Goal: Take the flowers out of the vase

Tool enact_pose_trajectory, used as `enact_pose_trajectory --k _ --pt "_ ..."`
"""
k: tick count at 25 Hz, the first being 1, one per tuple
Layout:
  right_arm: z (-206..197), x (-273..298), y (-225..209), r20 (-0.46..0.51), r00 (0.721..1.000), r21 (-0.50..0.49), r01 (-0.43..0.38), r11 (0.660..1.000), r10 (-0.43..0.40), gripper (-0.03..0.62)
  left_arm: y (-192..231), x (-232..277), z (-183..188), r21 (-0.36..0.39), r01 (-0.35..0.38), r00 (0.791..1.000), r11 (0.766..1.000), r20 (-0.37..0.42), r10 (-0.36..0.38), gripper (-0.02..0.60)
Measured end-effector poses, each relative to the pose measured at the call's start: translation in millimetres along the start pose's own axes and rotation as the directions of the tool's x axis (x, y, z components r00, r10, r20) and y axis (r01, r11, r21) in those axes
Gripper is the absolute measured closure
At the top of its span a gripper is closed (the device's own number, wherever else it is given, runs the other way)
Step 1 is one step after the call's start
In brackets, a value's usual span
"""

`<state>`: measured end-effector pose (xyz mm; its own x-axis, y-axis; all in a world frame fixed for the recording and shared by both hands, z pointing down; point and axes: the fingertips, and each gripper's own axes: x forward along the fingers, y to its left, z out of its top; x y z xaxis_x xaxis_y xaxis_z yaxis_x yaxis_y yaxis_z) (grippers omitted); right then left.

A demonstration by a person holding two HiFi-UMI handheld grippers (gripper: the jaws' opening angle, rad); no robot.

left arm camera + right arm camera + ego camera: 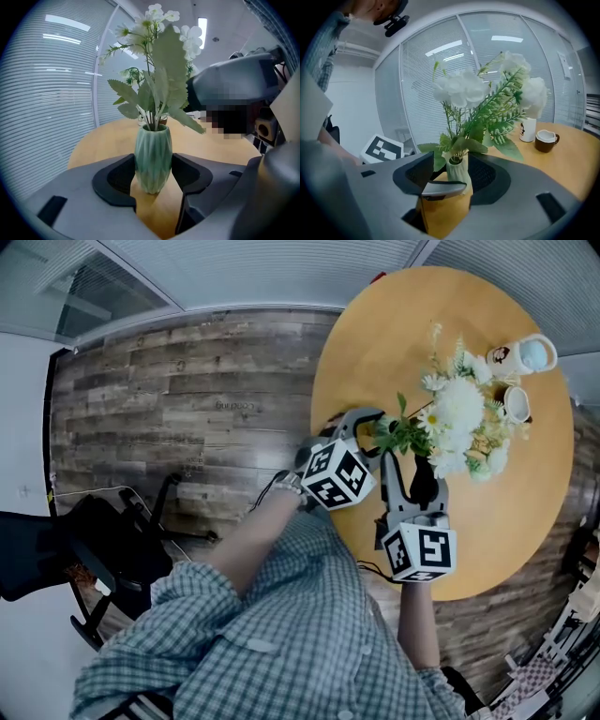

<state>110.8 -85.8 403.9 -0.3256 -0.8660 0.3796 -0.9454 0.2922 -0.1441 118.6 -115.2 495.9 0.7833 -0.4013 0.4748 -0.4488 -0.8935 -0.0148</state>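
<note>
**Head view: flowers [459, 413] standing in the vase [152, 157], both tools at it**

We see the round wooden bench [375, 334] filling the upper right of the head view. A plank floor [187, 399] lies to its left, and a black chair [103, 549] stands at the lower left. A person in a checked shirt [281, 634] reaches both arms over the bench's near edge, one tool in each hand.

In the left gripper view, the left tool [153, 172] is clamped on the vase. Its two black pads press the ribbed pale-green body from either side, low down. The vase stands upright on the bench.

In the right gripper view, the right tool [457, 174] has its jaws wide apart. The vase's neck and the lowest leaves stand between them, and we see neither pad touching them.

The flowers are a bunch of white blooms with green fern sprigs and broad leaves. Their stems run down into the vase's mouth, and the blooms spread well above it.

Beyond the flowers we find a white mug [525, 355] and a brown cup [514, 404]. They stand near each other close to the bench's far edge, apart from the vase.
</note>
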Motion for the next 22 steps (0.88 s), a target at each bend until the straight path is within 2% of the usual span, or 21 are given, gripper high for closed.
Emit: enact_pose_trajectory --k 18,22 --pt "19.7 29.0 -10.8 0.084 0.996 0.005 0.003 1.000 -0.004 0.407 0.1 -1.3 -1.9 0.011 -0.002 1.000 1.000 -0.007 0.002 0.328" --pt "23.0 33.3 -19.1 0.080 0.997 -0.031 0.015 0.999 -0.013 0.408 -0.6 1.8 1.0 0.012 -0.004 1.000 1.000 -0.009 0.004 0.328"
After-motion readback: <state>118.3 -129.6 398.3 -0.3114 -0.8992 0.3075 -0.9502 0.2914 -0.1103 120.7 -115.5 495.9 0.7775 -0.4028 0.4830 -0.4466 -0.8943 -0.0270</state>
